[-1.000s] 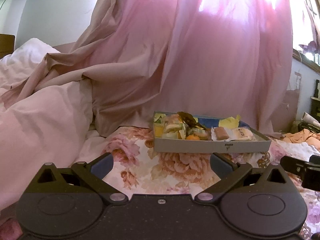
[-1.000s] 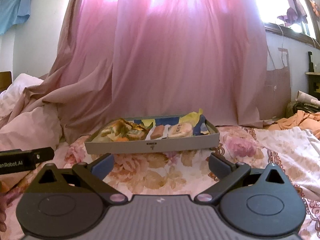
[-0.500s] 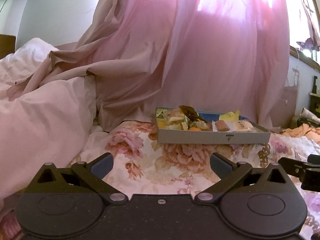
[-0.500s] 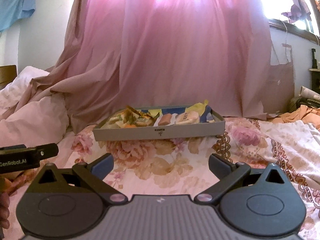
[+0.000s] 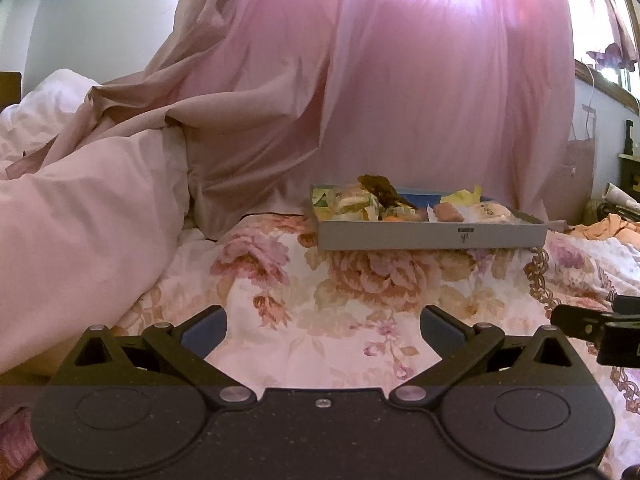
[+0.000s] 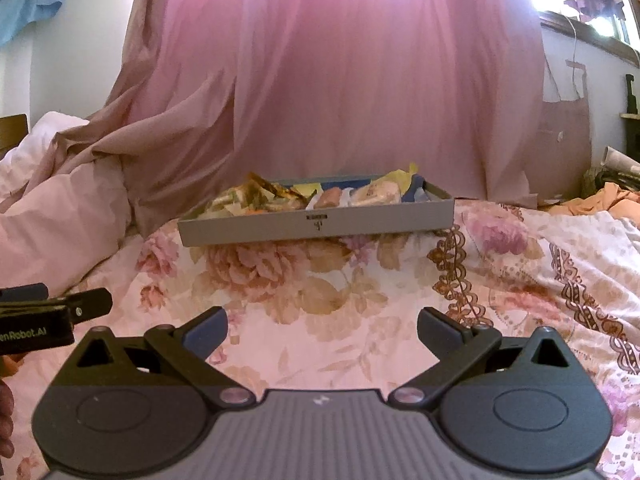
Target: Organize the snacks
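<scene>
- Your left gripper (image 5: 323, 322) sits at 6 o'clock with its jaws spread wide and nothing between them, hovering over the floral bedsheet (image 5: 360, 292).
- The grey tray (image 5: 432, 236) rests on the sheet toward 1 o'clock, well apart from your fingertips.
- Wrapped snacks (image 5: 404, 206) are piled inside it, heaped higher at its left end.
- The pink curtain (image 5: 420, 92) hangs behind at 12 o'clock.
- Your right gripper (image 5: 600, 328) pokes in at 4 o'clock.
</scene>
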Motion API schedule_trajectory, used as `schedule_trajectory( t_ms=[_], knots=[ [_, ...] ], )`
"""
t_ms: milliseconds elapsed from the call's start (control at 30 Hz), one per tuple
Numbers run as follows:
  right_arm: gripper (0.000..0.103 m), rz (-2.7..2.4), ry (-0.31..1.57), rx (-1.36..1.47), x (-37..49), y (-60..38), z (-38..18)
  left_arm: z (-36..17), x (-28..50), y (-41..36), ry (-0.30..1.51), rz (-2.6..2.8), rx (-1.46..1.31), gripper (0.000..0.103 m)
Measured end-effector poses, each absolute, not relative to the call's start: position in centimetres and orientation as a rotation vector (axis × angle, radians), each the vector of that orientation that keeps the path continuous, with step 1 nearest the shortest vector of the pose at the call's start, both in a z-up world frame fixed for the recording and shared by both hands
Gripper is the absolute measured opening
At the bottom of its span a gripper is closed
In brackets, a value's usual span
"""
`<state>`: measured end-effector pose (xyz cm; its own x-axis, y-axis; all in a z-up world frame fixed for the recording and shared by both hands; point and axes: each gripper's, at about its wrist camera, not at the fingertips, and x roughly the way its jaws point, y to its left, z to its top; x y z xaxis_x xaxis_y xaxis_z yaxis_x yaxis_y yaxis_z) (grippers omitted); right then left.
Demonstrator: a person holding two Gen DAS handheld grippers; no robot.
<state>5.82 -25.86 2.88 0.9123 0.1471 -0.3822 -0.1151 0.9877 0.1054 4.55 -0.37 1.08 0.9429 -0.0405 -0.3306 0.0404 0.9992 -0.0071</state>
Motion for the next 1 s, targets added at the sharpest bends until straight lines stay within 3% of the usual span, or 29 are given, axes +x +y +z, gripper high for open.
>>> schedule_trajectory(
  t_ms=[1000],
  knots=[
    [0.103, 0.124, 0.410, 0.090, 5.79, -25.71, 2.72, 1.02, 4.53, -0.35, 0.337, -0.042, 0.002, 0.102]
  ],
)
